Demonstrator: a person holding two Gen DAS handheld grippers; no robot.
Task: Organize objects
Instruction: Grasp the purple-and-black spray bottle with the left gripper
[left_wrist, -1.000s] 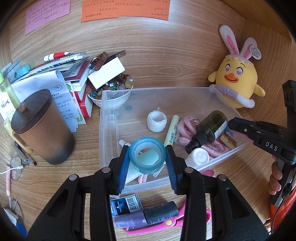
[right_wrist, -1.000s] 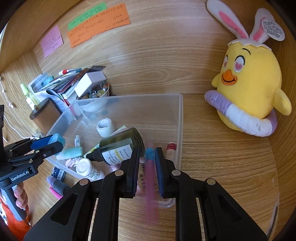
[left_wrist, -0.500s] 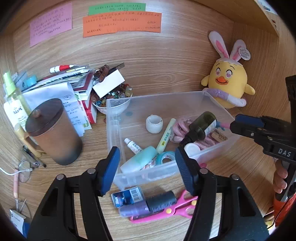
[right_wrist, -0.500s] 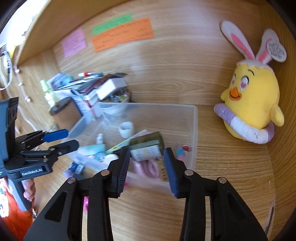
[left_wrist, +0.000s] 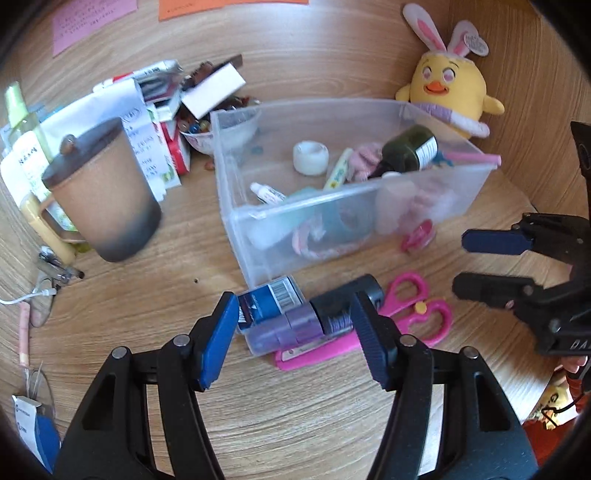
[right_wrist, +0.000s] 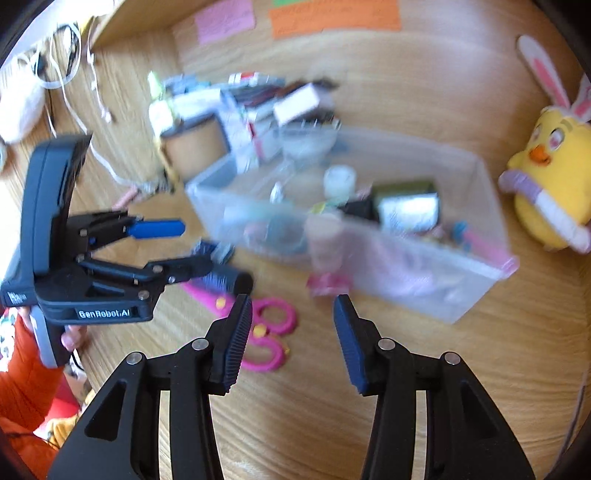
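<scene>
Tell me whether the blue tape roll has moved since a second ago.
Yes. It left the left gripper, now open, and lies inside the bin behind its front wall.

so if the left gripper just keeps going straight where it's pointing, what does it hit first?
Most likely the purple bottle with the black cap, lying between the open left gripper fingers beside the blue box. Depth is uncertain.

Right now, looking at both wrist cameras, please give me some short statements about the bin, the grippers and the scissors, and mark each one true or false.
1. The left gripper is open, holding nothing. True.
2. The pink scissors lie inside the clear bin. False: they lie on the desk in front of it.
3. The dark green bottle is in the bin. True.
4. The right gripper is shut on a pen. False: it is open and empty.
5. The brown lidded cup stands in the bin. False: it stands outside, left of it.
</scene>
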